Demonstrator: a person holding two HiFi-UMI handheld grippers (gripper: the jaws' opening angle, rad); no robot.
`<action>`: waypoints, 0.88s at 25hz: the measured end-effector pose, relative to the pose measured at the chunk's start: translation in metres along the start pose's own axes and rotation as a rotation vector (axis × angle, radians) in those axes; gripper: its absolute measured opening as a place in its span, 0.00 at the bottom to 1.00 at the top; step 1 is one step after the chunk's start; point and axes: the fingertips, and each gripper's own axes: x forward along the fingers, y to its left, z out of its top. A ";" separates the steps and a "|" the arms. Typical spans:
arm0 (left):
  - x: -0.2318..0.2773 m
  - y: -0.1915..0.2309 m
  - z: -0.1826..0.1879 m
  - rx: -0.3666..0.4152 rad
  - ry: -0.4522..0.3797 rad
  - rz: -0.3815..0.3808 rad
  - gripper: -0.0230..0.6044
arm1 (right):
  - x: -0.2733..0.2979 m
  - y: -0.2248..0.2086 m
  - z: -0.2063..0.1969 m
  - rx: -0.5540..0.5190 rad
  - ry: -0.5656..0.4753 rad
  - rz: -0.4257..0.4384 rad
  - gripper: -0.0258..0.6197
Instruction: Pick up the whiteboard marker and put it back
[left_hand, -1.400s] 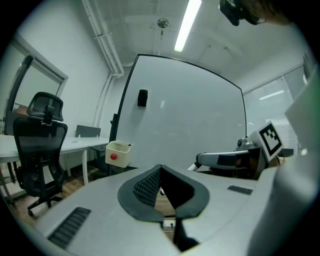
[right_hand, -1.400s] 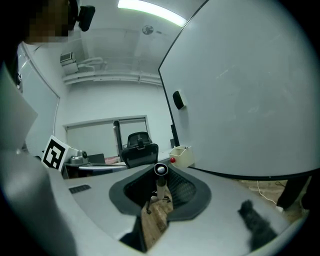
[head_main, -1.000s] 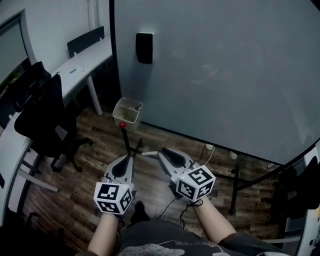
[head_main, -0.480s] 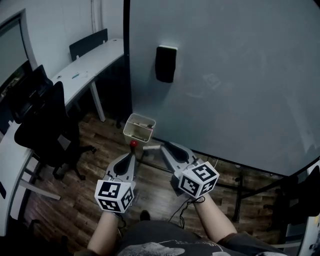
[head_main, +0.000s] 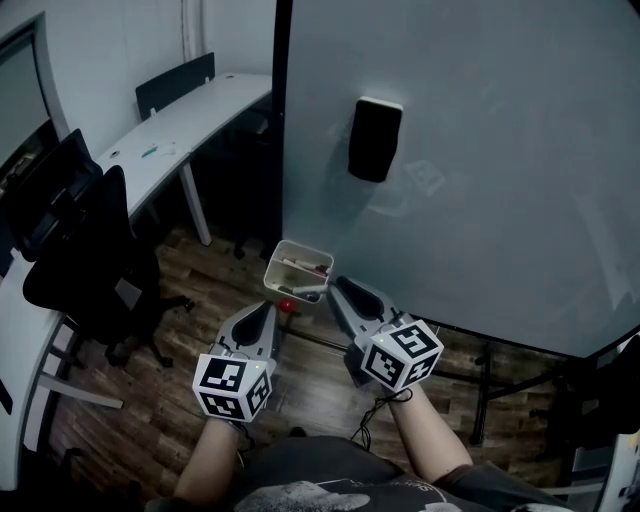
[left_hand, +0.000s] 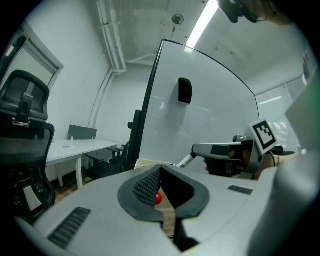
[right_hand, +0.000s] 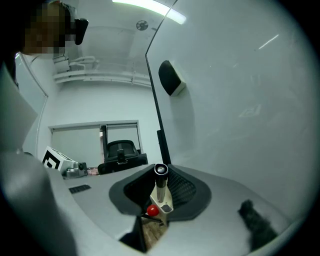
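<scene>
The right claw (right_hand: 160, 176) is clamped on the whiteboard marker (right_hand: 160, 184), whose dark end points ahead past the pads. The left claw (left_hand: 160, 169) is closed with nothing in it. Both hover by the lower edge of the whiteboard (head_main: 500, 150), just beside the cream tray (head_main: 277, 270) below the black eraser (head_main: 374, 138).

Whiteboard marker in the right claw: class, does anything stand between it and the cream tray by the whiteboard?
Nothing visible does. The whiteboard marker, gripped in the right claw, has the cream tray just ahead; the left claw sits to the left, outside that gap.
</scene>
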 end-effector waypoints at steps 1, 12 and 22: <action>0.002 0.004 -0.001 0.000 0.002 -0.005 0.06 | 0.004 -0.001 0.000 -0.002 0.000 -0.005 0.17; 0.015 0.027 -0.010 -0.001 0.030 -0.048 0.06 | 0.034 -0.009 -0.041 -0.009 0.072 -0.070 0.17; 0.020 0.027 -0.022 -0.016 0.054 -0.074 0.06 | 0.028 -0.018 -0.055 -0.006 0.094 -0.109 0.17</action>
